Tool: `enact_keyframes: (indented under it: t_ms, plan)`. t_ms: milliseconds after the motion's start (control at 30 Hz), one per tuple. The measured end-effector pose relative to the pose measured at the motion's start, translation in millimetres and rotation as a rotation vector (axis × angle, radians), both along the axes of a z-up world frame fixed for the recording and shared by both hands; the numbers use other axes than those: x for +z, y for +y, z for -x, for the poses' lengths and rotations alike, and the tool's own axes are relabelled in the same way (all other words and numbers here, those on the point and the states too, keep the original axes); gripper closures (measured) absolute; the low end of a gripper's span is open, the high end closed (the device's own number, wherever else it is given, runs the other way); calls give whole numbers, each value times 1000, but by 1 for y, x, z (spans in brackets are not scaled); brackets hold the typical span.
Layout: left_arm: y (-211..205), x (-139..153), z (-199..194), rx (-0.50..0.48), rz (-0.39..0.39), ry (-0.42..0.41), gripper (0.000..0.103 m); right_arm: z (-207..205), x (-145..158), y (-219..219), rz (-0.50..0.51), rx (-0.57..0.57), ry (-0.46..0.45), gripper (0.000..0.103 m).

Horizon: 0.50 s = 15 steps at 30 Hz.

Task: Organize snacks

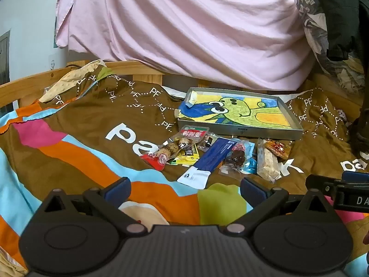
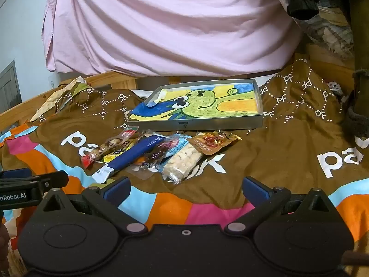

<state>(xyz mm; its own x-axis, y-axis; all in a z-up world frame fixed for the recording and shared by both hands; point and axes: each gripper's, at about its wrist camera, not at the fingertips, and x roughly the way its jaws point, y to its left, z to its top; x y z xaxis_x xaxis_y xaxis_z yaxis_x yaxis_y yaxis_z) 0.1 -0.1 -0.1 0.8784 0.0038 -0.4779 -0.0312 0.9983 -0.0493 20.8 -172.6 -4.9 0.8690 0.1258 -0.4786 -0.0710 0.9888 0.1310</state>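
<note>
both tools wide open, empty

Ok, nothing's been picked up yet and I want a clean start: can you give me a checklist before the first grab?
1. Left gripper open and empty: ok.
2. Right gripper open and empty: ok.
3. Tray free of snacks, only a drawing inside: ok.
4. Snack pile in front of the tray, on the blanket: ok.
5. Blue packet lying unobstructed on top: ok.
6. Packets separated: not ok, they overlap.
</note>
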Motion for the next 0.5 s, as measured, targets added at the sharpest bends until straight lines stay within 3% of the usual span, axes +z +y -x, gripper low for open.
enact_keyframes:
  t_ms: [500]
  plan:
    - [2, 0, 0, 2, 1, 1, 0, 1, 0, 2, 2, -2, 3, 1]
